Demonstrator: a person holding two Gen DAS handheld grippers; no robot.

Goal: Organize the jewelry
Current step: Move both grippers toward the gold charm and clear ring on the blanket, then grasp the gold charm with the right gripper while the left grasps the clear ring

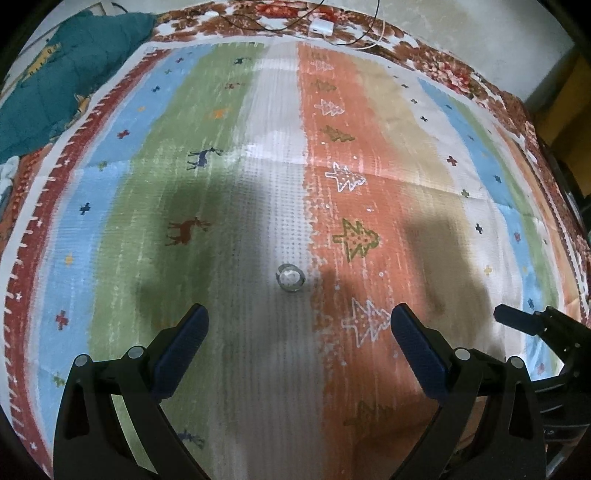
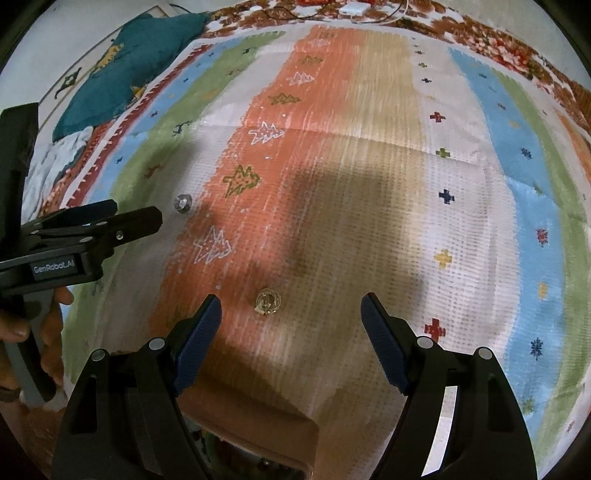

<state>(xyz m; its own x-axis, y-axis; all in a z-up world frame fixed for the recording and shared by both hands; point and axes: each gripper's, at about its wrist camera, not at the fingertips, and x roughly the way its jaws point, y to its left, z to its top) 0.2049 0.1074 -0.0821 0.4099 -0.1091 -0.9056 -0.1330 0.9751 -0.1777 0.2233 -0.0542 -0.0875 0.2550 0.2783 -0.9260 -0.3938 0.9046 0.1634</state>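
Observation:
A small silver ring (image 1: 291,277) lies on the white stripe of the striped mat (image 1: 369,206), just ahead of my left gripper (image 1: 297,323), whose blue-padded jaws stand open and empty. The same ring (image 2: 183,203) shows in the right wrist view, left of centre. A small gold piece of jewelry (image 2: 268,301) lies where the orange stripe meets the tan one, just ahead of my right gripper (image 2: 291,310), also open with nothing between its fingers. The left gripper (image 2: 110,225) is seen from the side at the left edge, held by a hand (image 2: 22,332).
A teal quilted cloth (image 1: 70,70) lies at the far left corner. A white charger with cables (image 1: 321,26) rests on the floral bedspread (image 1: 450,70) beyond the mat. The right gripper's tip (image 1: 517,319) pokes in at the right edge. A tan box edge (image 2: 258,421) sits below the right gripper.

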